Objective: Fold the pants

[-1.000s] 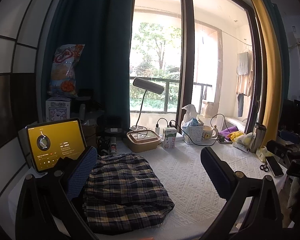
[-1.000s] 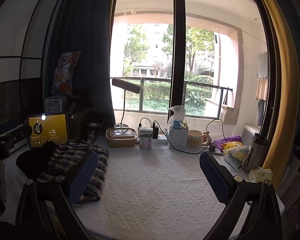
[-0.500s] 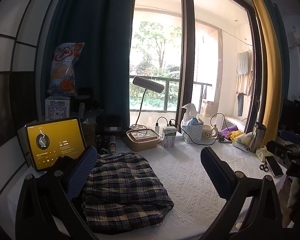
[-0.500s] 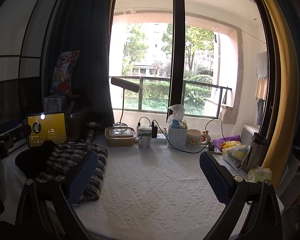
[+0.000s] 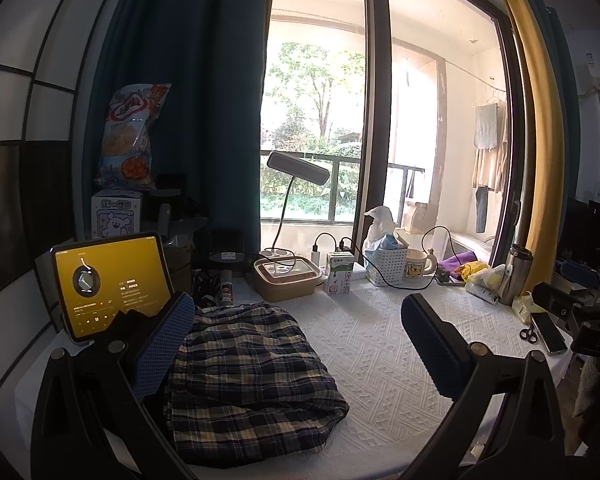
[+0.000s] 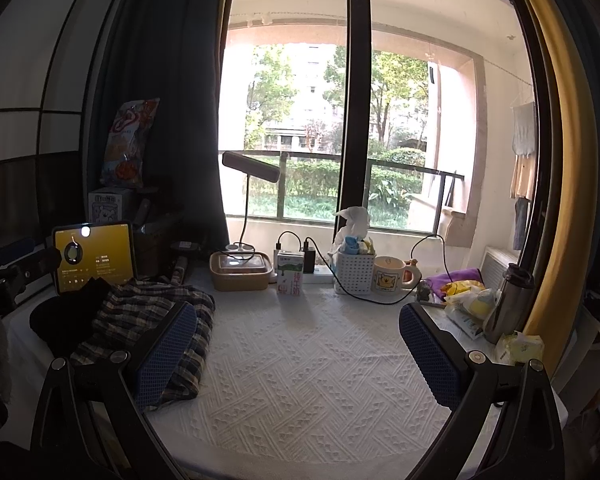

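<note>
The plaid pants (image 5: 248, 376) lie folded in a compact bundle on the left part of the white textured tablecloth (image 5: 380, 360). My left gripper (image 5: 296, 344) is open and empty, held above and just in front of the bundle, with its left pad at the bundle's left edge. In the right wrist view the pants (image 6: 148, 316) lie at the left, partly behind the left pad. My right gripper (image 6: 296, 352) is open and empty over bare cloth to the right of the pants. The other gripper's body (image 6: 8, 276) shows at the far left.
A tablet (image 5: 108, 284) with a yellow screen stands behind the pants. Along the window are a lunch box (image 5: 286, 278), milk carton (image 5: 340, 272), white basket (image 5: 386, 266), mug (image 5: 418, 270) and desk lamp (image 5: 298, 168). A steel flask (image 5: 514, 274), phone (image 5: 548, 332) and scissors sit at right.
Both views have shifted only slightly. The pants stay folded in place and both grippers stay open.
</note>
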Available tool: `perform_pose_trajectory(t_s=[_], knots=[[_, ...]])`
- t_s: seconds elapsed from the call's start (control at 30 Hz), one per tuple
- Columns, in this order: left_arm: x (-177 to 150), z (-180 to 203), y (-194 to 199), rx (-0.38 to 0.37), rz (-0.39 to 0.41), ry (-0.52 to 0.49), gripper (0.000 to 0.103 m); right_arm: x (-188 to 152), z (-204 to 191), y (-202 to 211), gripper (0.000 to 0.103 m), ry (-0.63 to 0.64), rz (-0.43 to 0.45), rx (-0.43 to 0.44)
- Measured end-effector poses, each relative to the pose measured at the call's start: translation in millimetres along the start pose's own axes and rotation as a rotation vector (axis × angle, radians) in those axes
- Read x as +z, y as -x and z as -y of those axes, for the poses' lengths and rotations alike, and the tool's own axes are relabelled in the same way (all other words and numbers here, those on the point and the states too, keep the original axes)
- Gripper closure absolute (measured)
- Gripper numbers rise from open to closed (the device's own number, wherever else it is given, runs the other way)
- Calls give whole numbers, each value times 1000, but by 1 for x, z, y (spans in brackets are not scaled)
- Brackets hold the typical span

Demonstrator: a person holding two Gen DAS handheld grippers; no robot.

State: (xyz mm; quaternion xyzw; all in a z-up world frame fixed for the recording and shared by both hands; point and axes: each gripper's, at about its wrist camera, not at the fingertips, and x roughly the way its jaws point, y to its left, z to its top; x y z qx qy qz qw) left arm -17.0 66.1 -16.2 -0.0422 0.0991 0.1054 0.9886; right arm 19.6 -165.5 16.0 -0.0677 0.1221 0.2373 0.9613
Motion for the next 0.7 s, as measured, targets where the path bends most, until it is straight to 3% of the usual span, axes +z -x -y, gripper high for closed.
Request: perform_pose_trajectory(t_s=[0.7], knots=[[-6, 1, 2, -18, -2, 5, 1, -2, 1, -2, 1, 2, -6, 0]])
